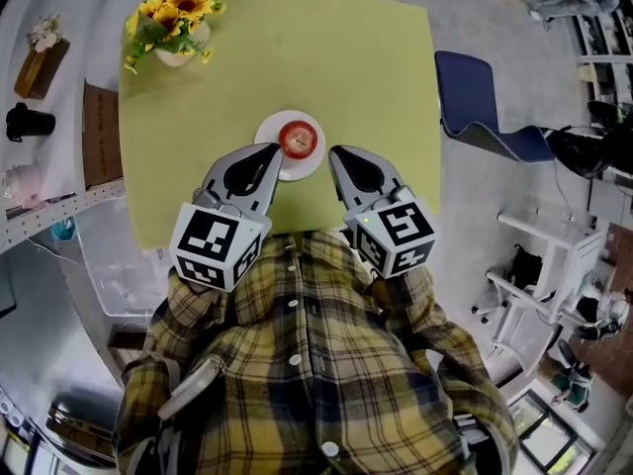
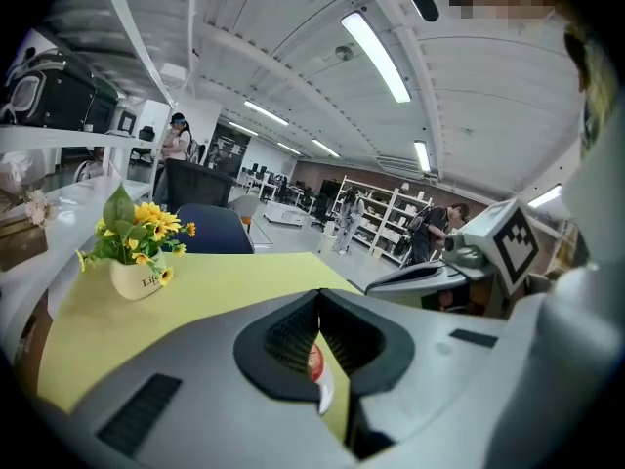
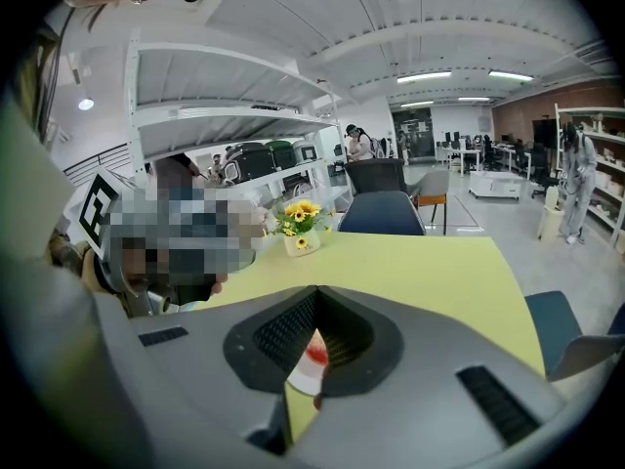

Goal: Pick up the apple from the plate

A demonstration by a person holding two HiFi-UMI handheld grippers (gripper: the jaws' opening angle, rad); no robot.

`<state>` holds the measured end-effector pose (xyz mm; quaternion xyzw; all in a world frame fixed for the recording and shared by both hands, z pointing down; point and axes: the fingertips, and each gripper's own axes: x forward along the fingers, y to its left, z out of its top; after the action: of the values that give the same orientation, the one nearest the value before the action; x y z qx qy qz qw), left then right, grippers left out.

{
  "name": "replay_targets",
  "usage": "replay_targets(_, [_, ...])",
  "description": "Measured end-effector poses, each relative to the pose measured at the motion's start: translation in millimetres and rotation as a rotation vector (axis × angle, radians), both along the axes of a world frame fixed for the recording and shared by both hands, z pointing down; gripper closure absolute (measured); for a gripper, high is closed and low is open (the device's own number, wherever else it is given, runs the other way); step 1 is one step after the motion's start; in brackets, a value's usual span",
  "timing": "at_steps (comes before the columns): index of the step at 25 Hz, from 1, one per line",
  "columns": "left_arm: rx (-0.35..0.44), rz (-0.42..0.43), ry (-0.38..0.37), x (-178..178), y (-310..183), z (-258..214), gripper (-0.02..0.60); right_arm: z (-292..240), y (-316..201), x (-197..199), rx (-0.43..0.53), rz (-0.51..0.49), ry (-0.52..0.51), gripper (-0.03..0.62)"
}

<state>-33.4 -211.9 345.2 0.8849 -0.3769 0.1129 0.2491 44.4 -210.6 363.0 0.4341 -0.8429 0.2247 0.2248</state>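
The red apple [image 1: 296,139] is not yet lifted from the round white plate [image 1: 265,133] mid-frame; the grey left gripper [image 1: 276,149] and right gripper [image 1: 333,152] are clenched empty beside it.

Table [image 1: 198,146]: yellow-green top, centre of the head view
Flowers [image 1: 176,23]: potted sunflowers, table's upper-left corner
Chair [image 1: 475,107]: dark blue, right of the table
Floor [image 1: 495,28]: pale grey, smooth
Shelf [image 1: 59,206]: white, left edge
Lights [image 2: 376,57]: long strips on the white ceiling, upper left gripper view
Racks [image 2: 376,218]: white open shelving, far middle
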Motion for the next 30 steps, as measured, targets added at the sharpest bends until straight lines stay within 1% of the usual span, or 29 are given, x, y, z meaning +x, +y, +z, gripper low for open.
replay_targets(4, [-0.007, 0.0, -0.008, 7.1, 1.2, 2.9, 0.574, 1.1, -1.4, 6.1, -0.006, -0.013, 0.001, 0.597])
replay_targets(7, [-0.026, 0.018, -0.018, 14.1, 3.3, 8.5, 0.572, 2.3, -3.1, 8.5, -0.013, -0.024, -0.004, 0.597])
replay_targets(12, [-0.046, 0.027, -0.003, 17.5, 4.1, 16.2, 0.572, 6.3, -8.5, 7.6, -0.022, -0.031, -0.009, 0.597])
replay_targets(15, [-0.053, 0.034, -0.006, 17.8, -0.7, 23.2, 0.57, 9.5, -13.4, 6.1, -0.021, -0.034, -0.01, 0.597])
replay_targets(17, [-0.058, 0.043, -0.014, 20.0, -2.2, 26.4, 0.533, 9.4, -15.3, 6.9, -0.022, -0.034, -0.012, 0.597])
replay_targets(21, [-0.072, 0.053, -0.023, 23.5, -5.1, 35.4, 0.504, 13.3, -17.3, 11.7, -0.033, -0.019, -0.012, 0.597])
replay_targets(24, [-0.077, 0.064, -0.026, 24.7, -9.2, 42.5, 0.468, 17.6, -18.6, 15.3, -0.04, -0.003, -0.015, 0.597])
replay_targets(26, [-0.084, 0.083, -0.028, 27.2, -10.7, 48.1, 0.455, 20.1, -18.6, 18.4, -0.042, 0.006, -0.018, 0.597])
replay_targets(30, [-0.096, 0.121, -0.052, 35.0, -7.0, 58.2, 0.398, 23.6, -13.6, 27.5, -0.047, 0.027, -0.029, 0.597])
